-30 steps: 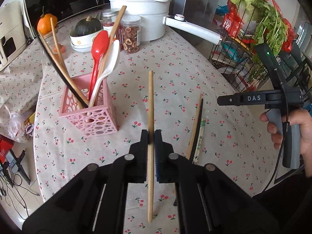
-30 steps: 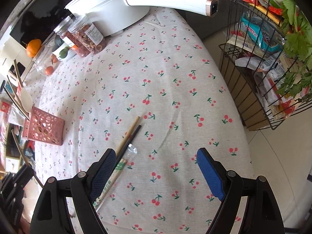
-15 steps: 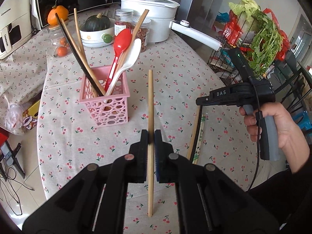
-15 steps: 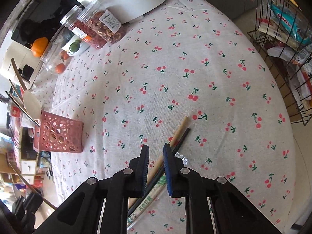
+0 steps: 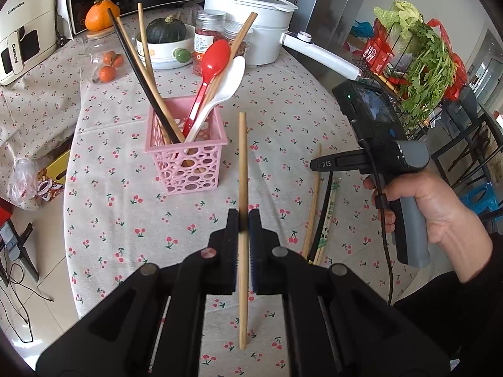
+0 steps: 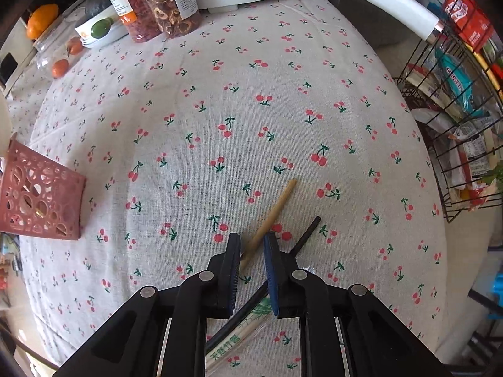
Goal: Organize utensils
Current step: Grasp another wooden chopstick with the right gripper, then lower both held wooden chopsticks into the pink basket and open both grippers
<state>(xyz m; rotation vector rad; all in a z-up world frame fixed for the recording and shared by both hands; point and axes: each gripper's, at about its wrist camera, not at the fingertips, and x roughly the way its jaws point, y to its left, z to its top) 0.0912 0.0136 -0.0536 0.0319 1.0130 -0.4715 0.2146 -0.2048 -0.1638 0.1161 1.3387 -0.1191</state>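
My left gripper [image 5: 243, 216] is shut on a wooden chopstick [image 5: 242, 163] and holds it upright above the cloth, right of the pink utensil basket [image 5: 188, 163]. The basket holds a red spoon [image 5: 211, 62], a white spoon [image 5: 224, 86] and several chopsticks. My right gripper [image 6: 252, 245] is low over the cloth, its jaws nearly closed around a wooden chopstick [image 6: 273, 212]. A black chopstick [image 6: 301, 238] and a wrapped bamboo pair [image 6: 239, 339] lie beside it. The right gripper also shows in the left wrist view [image 5: 317, 165].
A white pot [image 5: 251, 25] with a long handle, jars [image 5: 209, 37], a bowl with a squash [image 5: 166, 40] and oranges stand at the back. A wire rack [image 6: 456, 132] of packets and greens stands off the table's right edge.
My right gripper closed from wide open to a narrow gap and dropped toward the wooden chopstick on the cloth. My left gripper rose and pulled back, still holding its chopstick.
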